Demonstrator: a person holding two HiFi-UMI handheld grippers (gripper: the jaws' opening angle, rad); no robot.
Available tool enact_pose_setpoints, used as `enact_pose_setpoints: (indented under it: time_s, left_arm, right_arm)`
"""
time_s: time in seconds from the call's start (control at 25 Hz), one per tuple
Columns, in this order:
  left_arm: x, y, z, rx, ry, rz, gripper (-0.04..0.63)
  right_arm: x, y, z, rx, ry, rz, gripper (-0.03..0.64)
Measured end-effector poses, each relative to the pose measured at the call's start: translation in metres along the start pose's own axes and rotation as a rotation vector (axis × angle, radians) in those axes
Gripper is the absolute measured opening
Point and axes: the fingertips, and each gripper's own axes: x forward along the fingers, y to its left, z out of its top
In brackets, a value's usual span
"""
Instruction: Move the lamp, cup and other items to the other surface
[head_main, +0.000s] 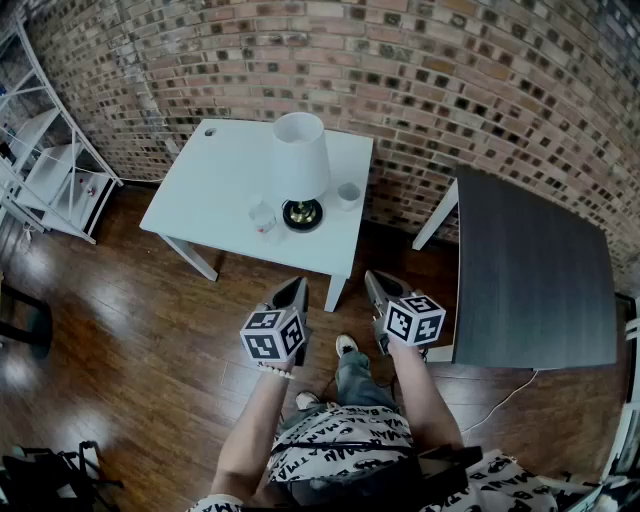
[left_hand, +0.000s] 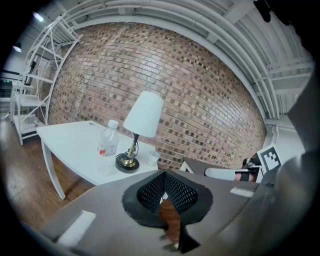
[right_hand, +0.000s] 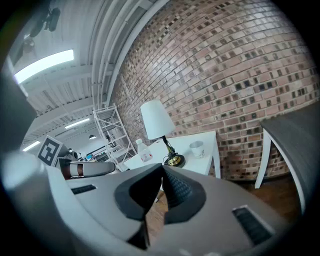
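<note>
A table lamp (head_main: 300, 160) with a white shade and a brass base stands on the white table (head_main: 215, 190). A clear plastic bottle (head_main: 262, 216) is just left of its base, and a small white cup (head_main: 348, 194) is just right. Both grippers hang over the wood floor, short of the table's near edge. My left gripper (head_main: 297, 285) is shut and holds nothing. My right gripper (head_main: 373, 278) is likewise shut and holds nothing. The left gripper view shows the lamp (left_hand: 144, 114), bottle (left_hand: 108, 139) and cup (left_hand: 152, 158) beyond the closed tips (left_hand: 164, 173). The right gripper view shows the lamp (right_hand: 157, 119), cup (right_hand: 197, 148) and bottle (right_hand: 144, 151).
A dark grey table (head_main: 530, 270) stands to the right of the white one, against the brick wall, with a gap of floor between them. A white shelf rack (head_main: 50, 170) stands at the far left. A white cable lies on the floor near the dark table.
</note>
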Motion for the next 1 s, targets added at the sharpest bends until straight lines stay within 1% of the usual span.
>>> enact_pose_setpoints:
  time_s: [0.08, 0.16, 0.24, 0.36, 0.56, 0.6, 0.64, 0.68, 0.76, 0.84, 0.88, 0.92, 1.0]
  left_arm:
    - [0.014, 0.001, 0.0, -0.007, 0.008, -0.006, 0.0]
    - [0.026, 0.003, 0.002, -0.005, 0.018, -0.004, 0.0]
    - [0.038, 0.005, 0.006, 0.001, 0.029, -0.001, 0.0]
    - [0.066, 0.004, 0.012, 0.002, 0.046, 0.002, 0.0]
    - [0.108, 0.003, 0.016, -0.016, 0.074, 0.007, 0.0]
    - [0.116, 0.0, 0.016, -0.012, 0.08, 0.004, 0.0]
    - [0.124, -0.002, 0.015, -0.009, 0.087, 0.001, 0.0]
    - [0.13, -0.003, 0.013, -0.008, 0.093, 0.002, 0.0]
    - [0.141, 0.0, 0.009, -0.01, 0.101, 0.013, 0.0]
    - [0.152, 0.004, 0.004, -0.014, 0.109, 0.023, 0.0]
    - [0.159, 0.006, 0.001, -0.019, 0.113, 0.025, 0.0]
    - [0.166, 0.008, -0.003, -0.027, 0.116, 0.028, 0.0]
    - [0.177, 0.013, -0.01, -0.044, 0.122, 0.034, 0.0]
  right_arm:
    - [0.013, -0.011, 0.004, -0.008, 0.005, 0.0, 0.002]
    - [0.029, -0.019, 0.008, -0.008, 0.008, 0.016, 0.029]
    - [0.046, -0.027, 0.014, 0.002, 0.002, 0.037, 0.031]
    - [0.068, -0.053, 0.032, 0.0, -0.005, 0.031, 0.031]
    - [0.104, -0.096, 0.049, -0.109, 0.014, -0.012, 0.046]
    - [0.112, -0.105, 0.049, -0.119, 0.026, -0.012, 0.093]
    - [0.121, -0.113, 0.046, -0.122, 0.043, -0.008, 0.209]
    - [0.13, -0.119, 0.043, -0.126, 0.062, -0.001, 0.283]
    - [0.15, -0.127, 0.034, -0.155, 0.096, 0.008, 0.339]
    - [0.171, -0.136, 0.025, -0.206, 0.127, 0.005, 0.365]
    - [0.181, -0.141, 0.02, -0.232, 0.145, 0.002, 0.403]
    - [0.191, -0.146, 0.016, -0.256, 0.161, -0.001, 0.403]
    - [0.209, -0.154, 0.008, -0.293, 0.186, 0.002, 0.431]
